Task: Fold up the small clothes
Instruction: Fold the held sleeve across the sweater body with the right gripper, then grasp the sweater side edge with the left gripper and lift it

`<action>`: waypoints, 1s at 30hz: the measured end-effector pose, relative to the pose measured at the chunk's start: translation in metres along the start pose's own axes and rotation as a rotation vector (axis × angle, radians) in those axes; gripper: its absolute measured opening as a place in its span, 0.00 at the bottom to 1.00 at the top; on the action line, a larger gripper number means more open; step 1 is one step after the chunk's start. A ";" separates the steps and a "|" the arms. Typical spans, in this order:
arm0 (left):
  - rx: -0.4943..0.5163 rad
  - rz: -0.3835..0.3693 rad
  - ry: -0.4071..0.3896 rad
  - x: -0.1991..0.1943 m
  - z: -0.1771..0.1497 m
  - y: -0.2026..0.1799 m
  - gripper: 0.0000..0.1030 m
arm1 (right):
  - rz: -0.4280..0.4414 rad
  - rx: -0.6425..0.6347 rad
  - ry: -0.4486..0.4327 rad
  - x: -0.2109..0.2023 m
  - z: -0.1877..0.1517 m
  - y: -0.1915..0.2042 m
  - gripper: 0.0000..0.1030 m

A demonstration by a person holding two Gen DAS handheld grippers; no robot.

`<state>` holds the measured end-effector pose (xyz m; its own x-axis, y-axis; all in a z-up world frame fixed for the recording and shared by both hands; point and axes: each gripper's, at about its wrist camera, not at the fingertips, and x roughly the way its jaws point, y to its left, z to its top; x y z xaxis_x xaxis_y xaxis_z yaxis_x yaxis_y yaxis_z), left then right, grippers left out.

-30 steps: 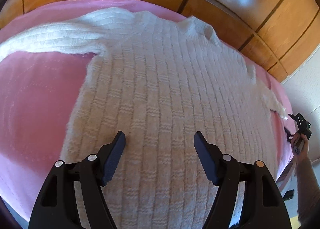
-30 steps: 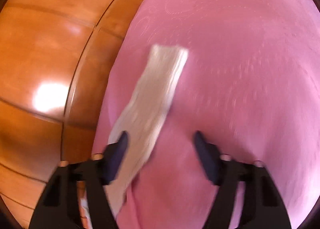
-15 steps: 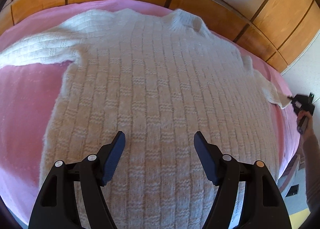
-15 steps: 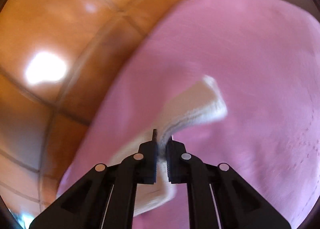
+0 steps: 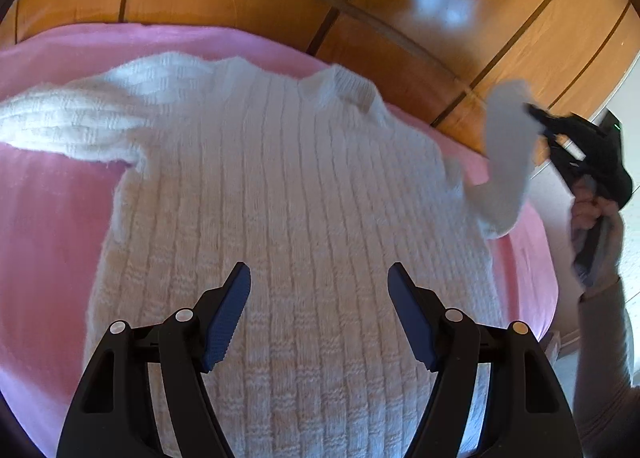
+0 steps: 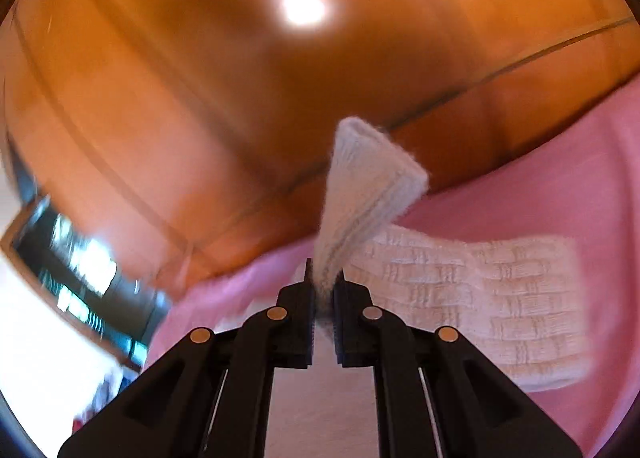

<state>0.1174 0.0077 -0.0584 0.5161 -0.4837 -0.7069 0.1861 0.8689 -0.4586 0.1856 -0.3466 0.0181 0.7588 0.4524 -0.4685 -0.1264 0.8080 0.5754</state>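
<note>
White basket-weave knit sweater (image 5: 288, 209) lay flat on pink bedspread (image 5: 48, 225). Right gripper (image 6: 323, 290) pinched its fuzzy sleeve cuff (image 6: 368, 185), lifted; left gripper (image 5: 319, 298) hung spread, empty.

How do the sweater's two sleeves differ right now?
The right sleeve is lifted off the pink bedspread, while the left sleeve lies flat on it. The right sleeve's cuff is pinched in the right gripper, whereas nothing touches the left sleeve; the left gripper is open above the sweater's body. The right sleeve curves upward; the left sleeve stretches straight sideways. Both are the same white ribbed knit.
</note>
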 end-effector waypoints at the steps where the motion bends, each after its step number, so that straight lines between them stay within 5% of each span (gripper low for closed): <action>1: 0.002 -0.006 -0.005 0.000 0.003 0.000 0.68 | 0.002 -0.020 0.035 0.018 -0.007 0.010 0.06; 4: -0.004 -0.019 -0.017 0.000 0.011 0.005 0.68 | 0.031 -0.077 0.159 0.072 -0.036 0.039 0.11; 5: -0.009 -0.025 -0.019 0.000 0.014 0.007 0.68 | 0.025 -0.092 0.185 0.084 -0.044 0.045 0.26; 6: -0.017 -0.031 -0.020 0.001 0.017 0.010 0.68 | 0.030 -0.091 0.197 0.088 -0.050 0.048 0.61; 7: -0.023 -0.034 -0.021 0.001 0.019 0.013 0.68 | 0.041 -0.073 0.192 0.089 -0.055 0.047 0.68; 13: -0.074 -0.053 -0.015 0.017 0.038 0.028 0.68 | 0.015 0.010 0.145 0.044 -0.071 0.027 0.70; 21: -0.169 -0.050 0.057 0.077 0.066 0.042 0.68 | -0.163 0.138 0.106 -0.051 -0.110 -0.046 0.81; 23: -0.184 -0.059 0.069 0.091 0.069 0.041 0.59 | -0.188 0.178 0.090 -0.062 -0.114 -0.062 0.83; 26: -0.139 -0.054 0.082 0.107 0.081 0.030 0.12 | -0.206 0.222 0.068 -0.068 -0.111 -0.079 0.83; 30: -0.083 -0.064 -0.001 0.095 0.105 0.018 0.08 | -0.187 0.192 0.041 -0.055 -0.094 -0.072 0.83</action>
<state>0.2574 -0.0112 -0.0771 0.5066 -0.5375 -0.6741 0.1488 0.8247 -0.5457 0.0929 -0.3942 -0.0603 0.7309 0.3200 -0.6028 0.1398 0.7944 0.5911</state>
